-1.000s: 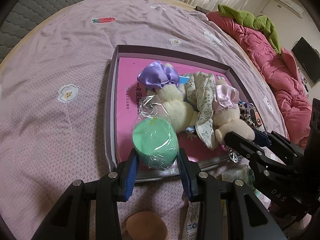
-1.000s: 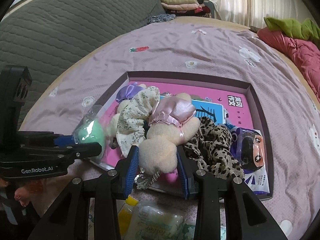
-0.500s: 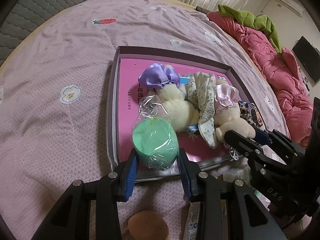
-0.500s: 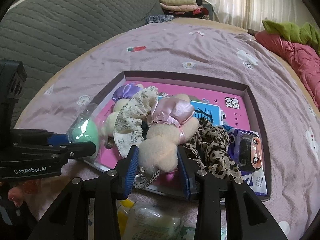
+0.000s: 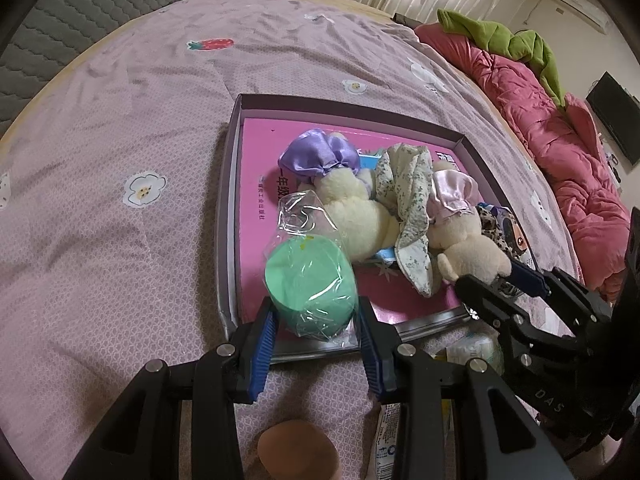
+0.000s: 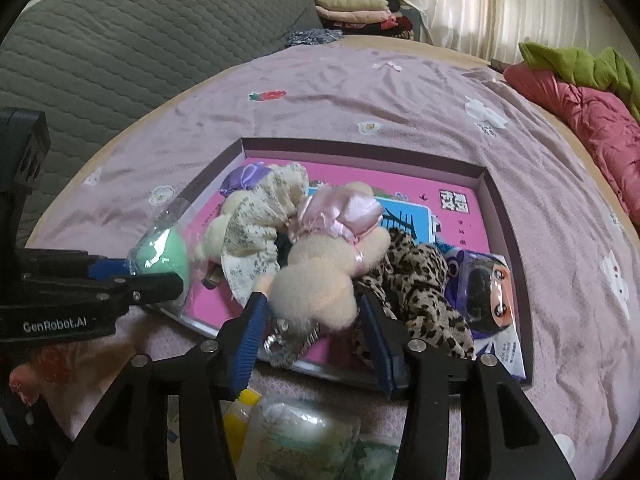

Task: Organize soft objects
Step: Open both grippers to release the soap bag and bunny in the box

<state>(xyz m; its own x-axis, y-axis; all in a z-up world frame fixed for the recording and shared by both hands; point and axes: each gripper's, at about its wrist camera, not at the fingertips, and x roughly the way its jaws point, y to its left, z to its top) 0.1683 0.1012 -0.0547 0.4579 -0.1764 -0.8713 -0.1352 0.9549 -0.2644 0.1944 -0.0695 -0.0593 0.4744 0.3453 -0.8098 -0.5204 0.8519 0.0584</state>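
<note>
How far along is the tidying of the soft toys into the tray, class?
Done: the purple-capped plush and leopard cloth lie in the tray. In hand: the left claw grips the wrapped green ball; the right claw, jaws just opening, is letting the pink-capped plush go. Left: packets outside the tray.

"GenRobot.AI" is printed on the left gripper (image 6: 156, 280); "DAS" is printed on the right gripper (image 5: 496, 280).
</note>
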